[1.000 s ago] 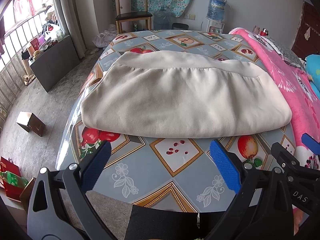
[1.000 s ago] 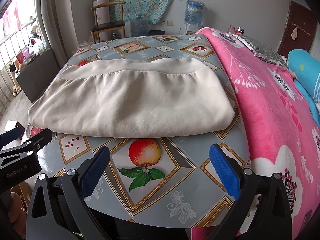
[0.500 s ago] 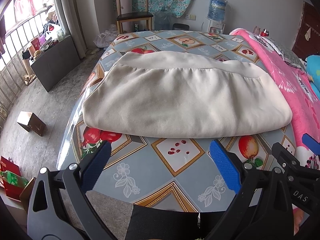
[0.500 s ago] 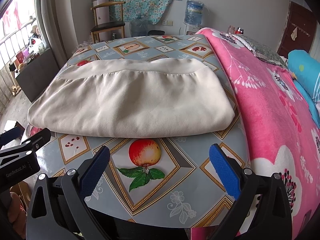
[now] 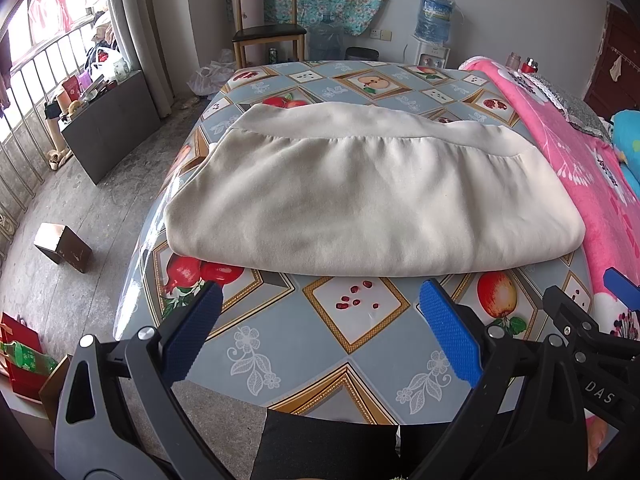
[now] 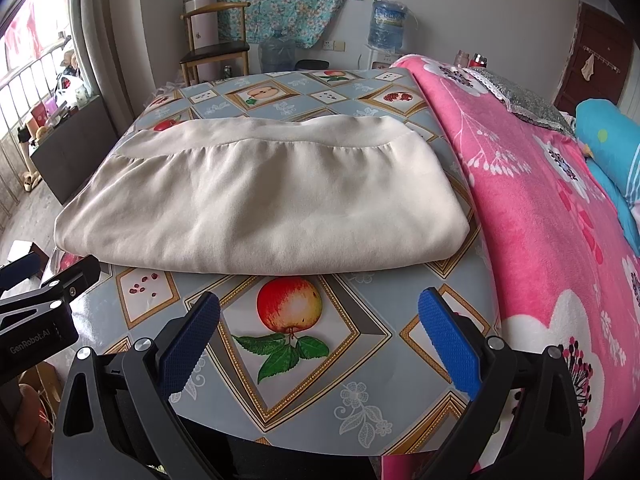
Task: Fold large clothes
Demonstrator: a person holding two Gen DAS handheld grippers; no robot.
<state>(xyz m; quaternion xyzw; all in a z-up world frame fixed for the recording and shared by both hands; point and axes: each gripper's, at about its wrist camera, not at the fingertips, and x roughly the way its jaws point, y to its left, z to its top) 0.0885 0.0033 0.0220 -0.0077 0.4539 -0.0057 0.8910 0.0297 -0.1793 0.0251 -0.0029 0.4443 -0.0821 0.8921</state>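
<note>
The big cream cloth (image 5: 372,196) lies on the fruit-pattern table (image 5: 356,344), already folded into a thick flat bundle, so I think most of the folding is done; maybe one more fold is left. The left claw (image 5: 320,320) and the right claw (image 6: 320,320) both hang wide open near the table's front edge, holding nothing. Nothing has really moved since a second ago

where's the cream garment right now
The cream garment lies folded in the middle of the fruit-print tablecloth, ahead of both open grippers, with its right end beside the pink blanket.
</note>
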